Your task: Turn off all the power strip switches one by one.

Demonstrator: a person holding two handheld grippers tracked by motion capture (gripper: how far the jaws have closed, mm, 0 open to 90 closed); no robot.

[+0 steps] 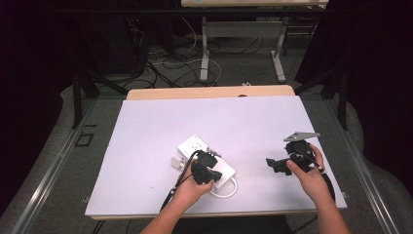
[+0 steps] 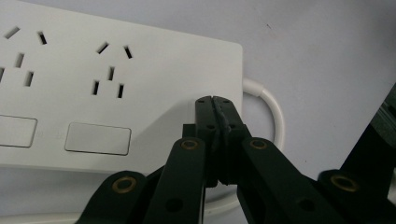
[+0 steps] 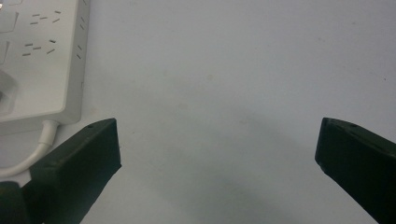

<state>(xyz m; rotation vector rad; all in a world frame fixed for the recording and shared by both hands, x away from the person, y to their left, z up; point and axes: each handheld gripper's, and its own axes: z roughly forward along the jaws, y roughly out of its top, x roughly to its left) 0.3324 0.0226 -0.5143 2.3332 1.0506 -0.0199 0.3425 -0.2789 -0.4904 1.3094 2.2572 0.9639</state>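
Note:
A white power strip point(image 1: 195, 145) lies slantwise on the white table top, its white cable point(image 1: 229, 191) looping out of the near end. My left gripper point(image 1: 210, 165) hangs right over that end. In the left gripper view its jaws are shut with nothing between them, and the tips point(image 2: 214, 100) rest at the power strip point(image 2: 116, 70) surface beside a flat switch point(image 2: 97, 139) and close to the cable point(image 2: 276, 114). My right gripper point(image 1: 272, 165) is held to the right, apart from the strip. It point(image 3: 217, 140) stands wide open over bare table, with the power strip point(image 3: 42, 60) off to the left.
A small white plug block point(image 1: 176, 162) sits against the strip's left side. The white table top point(image 1: 219, 117) has bare room behind and to both sides. Beyond its far edge are table legs and cables on the floor.

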